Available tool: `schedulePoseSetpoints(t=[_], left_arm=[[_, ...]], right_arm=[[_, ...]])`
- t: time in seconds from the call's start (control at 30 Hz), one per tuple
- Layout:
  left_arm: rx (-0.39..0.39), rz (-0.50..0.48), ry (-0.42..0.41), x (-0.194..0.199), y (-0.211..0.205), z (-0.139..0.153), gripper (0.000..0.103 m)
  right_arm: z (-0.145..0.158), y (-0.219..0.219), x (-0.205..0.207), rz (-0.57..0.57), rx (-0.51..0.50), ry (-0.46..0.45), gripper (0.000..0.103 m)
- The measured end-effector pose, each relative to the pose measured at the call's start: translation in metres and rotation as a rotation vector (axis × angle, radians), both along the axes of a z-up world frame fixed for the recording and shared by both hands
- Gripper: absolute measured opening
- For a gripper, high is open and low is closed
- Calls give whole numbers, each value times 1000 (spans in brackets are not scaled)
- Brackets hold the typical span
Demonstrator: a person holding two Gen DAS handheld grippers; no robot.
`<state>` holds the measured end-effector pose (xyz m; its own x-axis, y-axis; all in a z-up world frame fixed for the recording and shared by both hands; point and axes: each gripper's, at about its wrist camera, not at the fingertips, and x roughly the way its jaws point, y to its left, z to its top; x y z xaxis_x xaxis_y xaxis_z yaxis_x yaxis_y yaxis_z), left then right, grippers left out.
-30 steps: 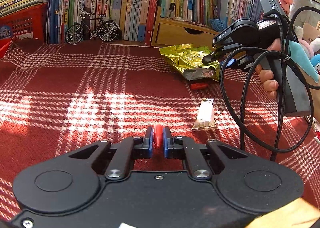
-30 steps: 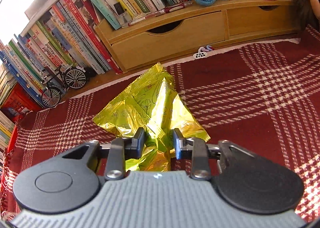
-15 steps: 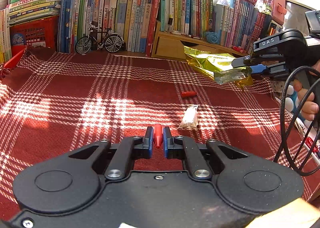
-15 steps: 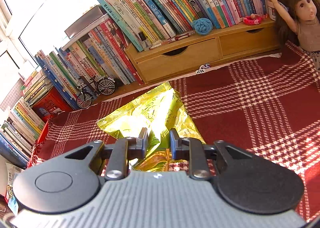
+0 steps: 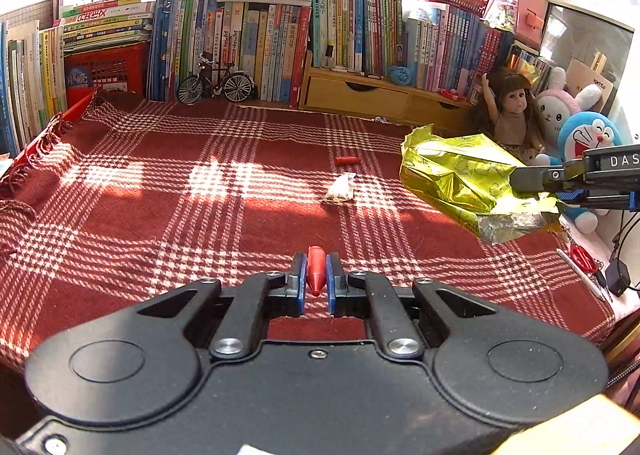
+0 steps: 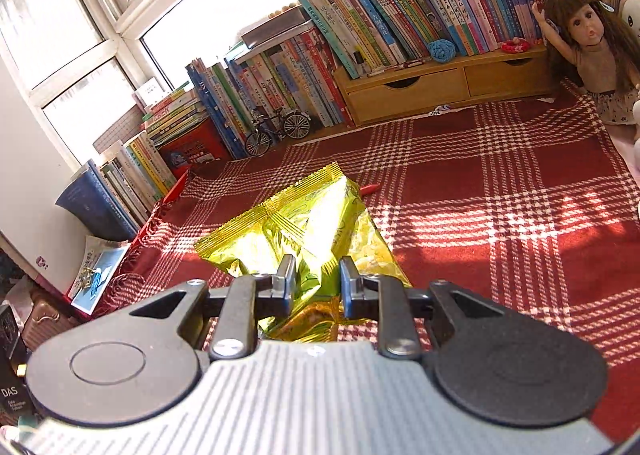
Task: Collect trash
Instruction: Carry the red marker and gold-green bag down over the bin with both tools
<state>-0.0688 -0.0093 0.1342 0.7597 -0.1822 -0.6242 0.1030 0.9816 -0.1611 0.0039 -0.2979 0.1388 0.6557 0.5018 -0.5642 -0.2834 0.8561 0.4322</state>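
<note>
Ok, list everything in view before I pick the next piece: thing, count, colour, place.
snack bag: 1, yellow-green foil, held above the cloth by the right gripper
red piece: 1, red, between the left gripper's pads
small wrapper: 1, pale, lying mid-cloth
red stick: 1, red, on the cloth beyond the wrapper
plaid cloth: 1, red and white, covering the surface
books: many, mixed, along the back
toy bicycle: 1, black, before the books
drawer shelf: 1, wooden, back right
doll: 1, brown hair, far right
plush toys: 2, pink-white and blue, beside the doll
left gripper: black, shut
right gripper: grey, shut
</note>
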Motion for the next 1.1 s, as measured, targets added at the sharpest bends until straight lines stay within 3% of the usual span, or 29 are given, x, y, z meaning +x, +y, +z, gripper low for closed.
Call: schedulePoseSetpoints(t=[0.2,0.33,0.5,0.77,1.1], left_arm=[[-9,-75,33,-41,-4,-8,10],[-1,-140,67,-63,2,-18,10],[-15,-181,131,-80,17,-38,10],[-8,-233,258,-80,34,-91,10],[44,-259,397,-82,24,-157,10]], right_arm=[[-17,-5,-68,19,-20,4,27],[-37,0,-106,40,-34,69,27],[-55,18,-137,96,-127,139,27],[-87,55,-152,156,-222,262,27],[-146,91,-142,271,-309,450,27]])
